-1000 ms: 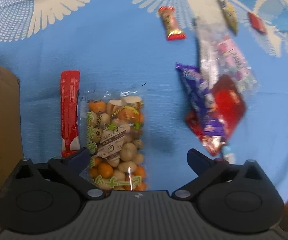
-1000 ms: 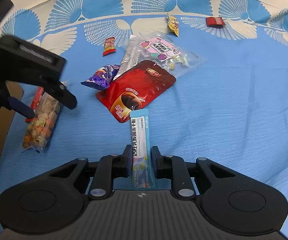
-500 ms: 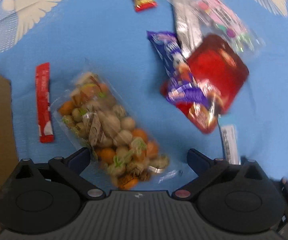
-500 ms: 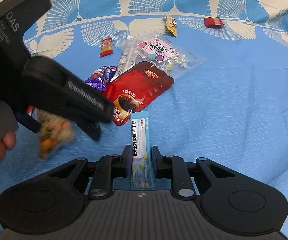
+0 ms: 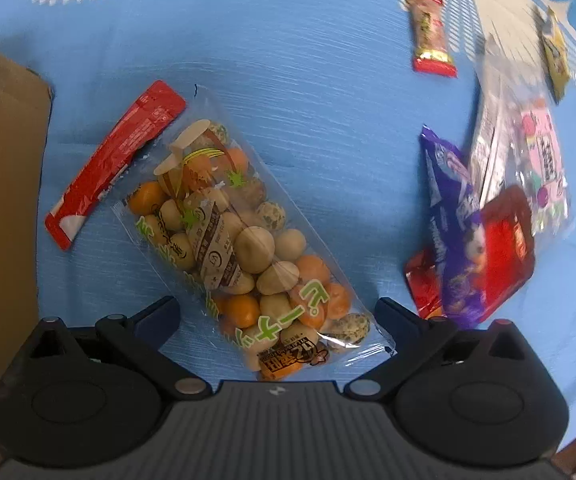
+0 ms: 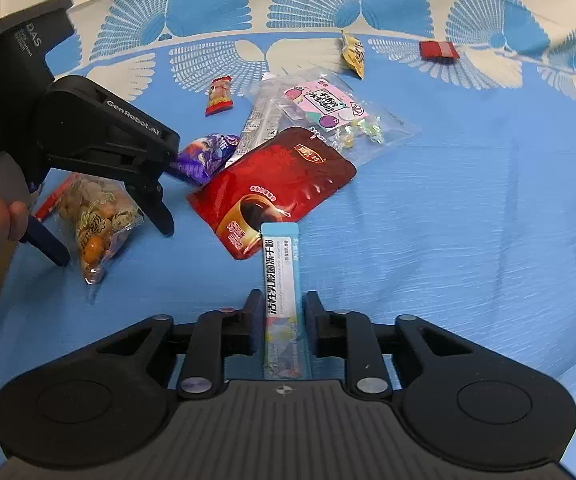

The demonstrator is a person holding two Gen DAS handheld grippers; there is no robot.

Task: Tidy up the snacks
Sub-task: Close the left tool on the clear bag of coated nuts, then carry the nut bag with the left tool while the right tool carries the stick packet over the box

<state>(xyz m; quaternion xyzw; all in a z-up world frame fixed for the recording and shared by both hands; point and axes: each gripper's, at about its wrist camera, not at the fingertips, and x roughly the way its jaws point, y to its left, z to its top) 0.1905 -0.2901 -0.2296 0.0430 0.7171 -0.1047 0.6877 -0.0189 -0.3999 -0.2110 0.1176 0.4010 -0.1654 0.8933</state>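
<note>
A clear bag of mixed nuts and crackers (image 5: pixel 244 248) lies on the blue cloth. My left gripper (image 5: pixel 276 312) is open with its fingers on either side of the bag's near end; it also shows in the right wrist view (image 6: pixel 112 236) over the same bag (image 6: pixel 96 216). My right gripper (image 6: pixel 284 304) is shut on a light blue stick sachet (image 6: pixel 282 280), held just above the cloth. A red stick sachet (image 5: pixel 116 160) lies left of the bag.
A cardboard box (image 5: pixel 0 200) stands at the left. A red coffee pouch (image 6: pixel 276 188), a purple wrapper (image 6: pixel 204 156), a clear candy bag (image 6: pixel 327 112), a small red candy (image 6: pixel 219 94), a yellow packet (image 6: pixel 353 54) and a red packet (image 6: pixel 439 49) lie further off.
My left gripper has swung over the nut bag, which now lies between its open fingers. My right gripper has kept still with the blue sachet.
</note>
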